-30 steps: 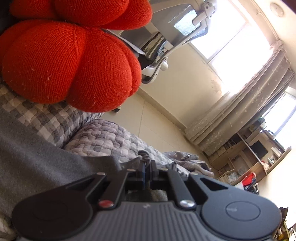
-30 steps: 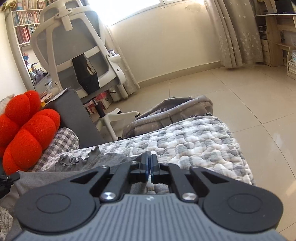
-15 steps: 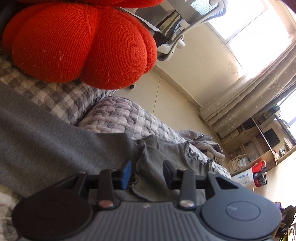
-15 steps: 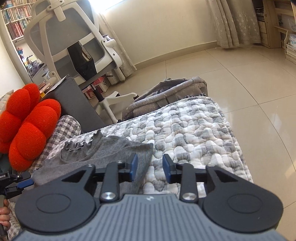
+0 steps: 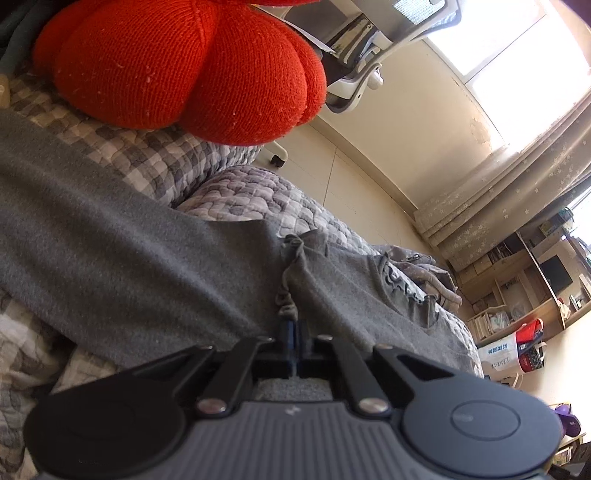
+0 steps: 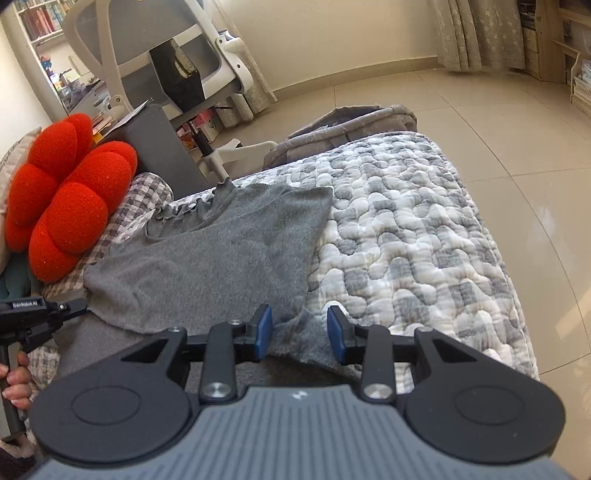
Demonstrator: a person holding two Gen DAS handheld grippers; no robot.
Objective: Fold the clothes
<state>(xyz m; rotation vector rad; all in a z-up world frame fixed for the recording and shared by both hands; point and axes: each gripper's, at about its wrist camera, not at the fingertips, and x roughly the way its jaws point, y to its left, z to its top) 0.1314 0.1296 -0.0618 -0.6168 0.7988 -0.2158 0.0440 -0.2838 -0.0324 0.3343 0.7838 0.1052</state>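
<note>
Left gripper (image 5: 294,332): jaws pressed together, pinching a ruffled edge of the grey top (image 6: 221,254). Right gripper (image 6: 300,334): jaws spread wide, a corner of the top's hem between the blue pads (image 6: 264,330), not clamped. Top lies flat on the quilted bedspread (image 6: 406,236), ruffled neckline pointing toward the red cushion (image 6: 70,199), long axis running away from the right gripper.

Place: I'm in a home bedroom that doubles as a study
Bed: quilted grey-white cover (image 6: 406,229), red knitted cushion (image 6: 70,199)
Study: white office chair (image 6: 177,55), bookshelves (image 6: 40,18)
Window: long patterned curtains (image 5: 517,192)
</note>
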